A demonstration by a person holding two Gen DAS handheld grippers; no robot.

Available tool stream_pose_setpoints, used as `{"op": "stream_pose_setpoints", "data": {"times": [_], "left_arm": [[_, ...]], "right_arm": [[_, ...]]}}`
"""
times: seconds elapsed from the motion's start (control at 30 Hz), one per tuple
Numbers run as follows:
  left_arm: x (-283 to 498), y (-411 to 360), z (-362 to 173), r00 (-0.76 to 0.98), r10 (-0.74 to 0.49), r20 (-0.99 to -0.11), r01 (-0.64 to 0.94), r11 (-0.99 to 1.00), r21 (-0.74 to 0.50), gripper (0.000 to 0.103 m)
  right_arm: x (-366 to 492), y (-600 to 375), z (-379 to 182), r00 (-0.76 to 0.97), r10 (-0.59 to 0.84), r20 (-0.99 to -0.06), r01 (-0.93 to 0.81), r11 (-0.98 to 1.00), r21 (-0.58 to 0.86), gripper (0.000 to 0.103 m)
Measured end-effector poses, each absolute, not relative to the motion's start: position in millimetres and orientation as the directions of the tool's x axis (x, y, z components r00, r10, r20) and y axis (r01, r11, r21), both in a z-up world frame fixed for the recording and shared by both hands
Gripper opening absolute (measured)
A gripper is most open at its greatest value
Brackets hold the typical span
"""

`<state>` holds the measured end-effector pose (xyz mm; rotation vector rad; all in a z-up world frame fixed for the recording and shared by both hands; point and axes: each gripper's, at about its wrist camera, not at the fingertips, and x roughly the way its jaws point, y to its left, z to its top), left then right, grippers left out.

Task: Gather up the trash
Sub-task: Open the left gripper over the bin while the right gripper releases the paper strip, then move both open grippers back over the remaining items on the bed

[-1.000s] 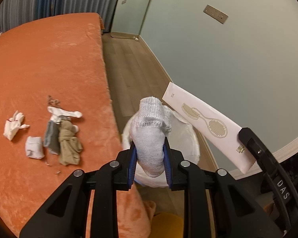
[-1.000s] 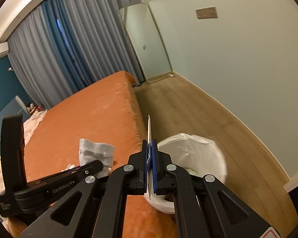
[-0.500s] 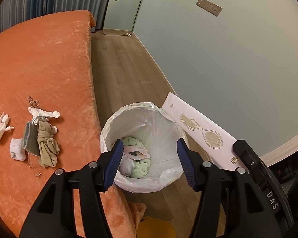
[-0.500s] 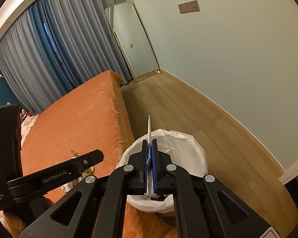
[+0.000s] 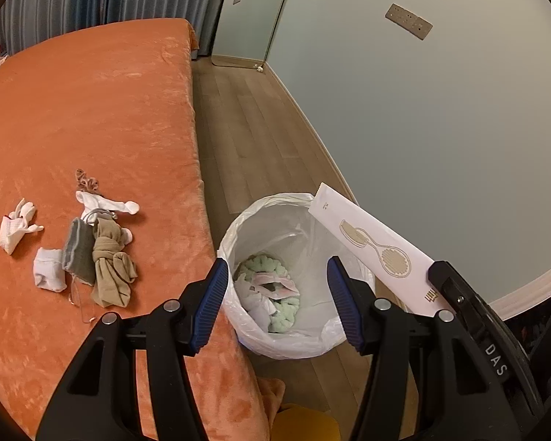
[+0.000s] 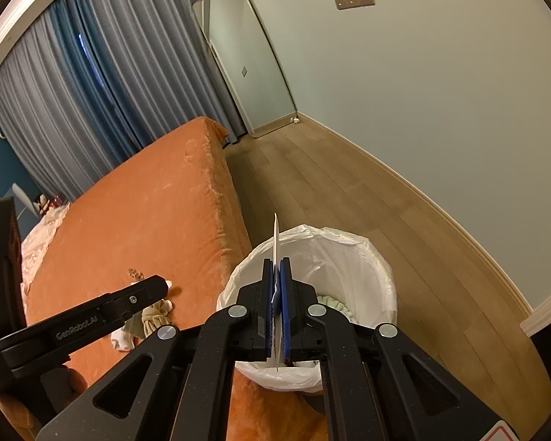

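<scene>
Left wrist view: the left gripper (image 5: pixel 277 296) hung over the bin (image 5: pixel 238 235) with its jaws spread wide and nothing between them. The bin, lined with a white bag, stood on the floor against the edge of the bed (image 5: pixel 92 110) and held green and white scraps. A cluster of socks (image 5: pixel 103 257) and a crumpled tissue (image 5: pixel 16 226) lay on the bed, well apart from the bin. The white packet (image 5: pixel 371 246) printed with a comb and brush reached over the bin's rim.

Right wrist view: the right gripper (image 6: pixel 275 305) was clenched on that packet (image 6: pixel 276 239), held edge-on above the bin (image 6: pixel 349 253).

Judgement: the step in hand was dropping the packet. The next move called for opening the right jaws over the bin, then sending the empty left gripper to the bed.
</scene>
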<state>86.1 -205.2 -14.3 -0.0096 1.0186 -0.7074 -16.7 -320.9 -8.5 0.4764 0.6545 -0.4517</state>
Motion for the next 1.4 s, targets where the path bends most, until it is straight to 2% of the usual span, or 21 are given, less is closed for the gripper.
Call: {"op": "stream_pose_setpoints", "data": {"times": [0.1, 0.13, 0.27, 0.5, 1.07, 1.4], "left_arm": [[90, -196, -17, 0.332, -0.536, -0.776, 0.521, 0.790, -0.323, 0.054], [91, -192, -18, 0.336, -0.531, -0.778, 0.512, 0.796, -0.323, 0.058], [100, -175, -23, 0.349, -0.516, -0.783, 0.472, 0.818, -0.329, 0.060], [111, -146, -27, 0.370, -0.501, -0.782, 0.423, 0.840, -0.338, 0.060], [140, -62, -52, 0.418, -0.424, -0.804, 0.271, 0.902, -0.335, 0.060], [164, 16, -93, 0.426, -0.294, -0.855, 0.119, 0.956, -0.270, 0.060]], "right_arm": [[-11, -314, -9, 0.702, -0.242, -0.669, 0.529, 0.807, 0.263, 0.009], [-9, -311, -8, 0.703, -0.245, -0.668, 0.527, 0.810, 0.258, 0.010], [-5, -300, -4, 0.710, -0.246, -0.659, 0.516, 0.819, 0.250, 0.032], [6, -279, 0, 0.716, -0.230, -0.659, 0.480, 0.847, 0.226, 0.040], [47, -217, -19, 0.694, -0.146, -0.705, 0.381, 0.905, 0.189, 0.047], [84, -165, -51, 0.647, -0.071, -0.759, 0.297, 0.940, 0.166, 0.048]]}}
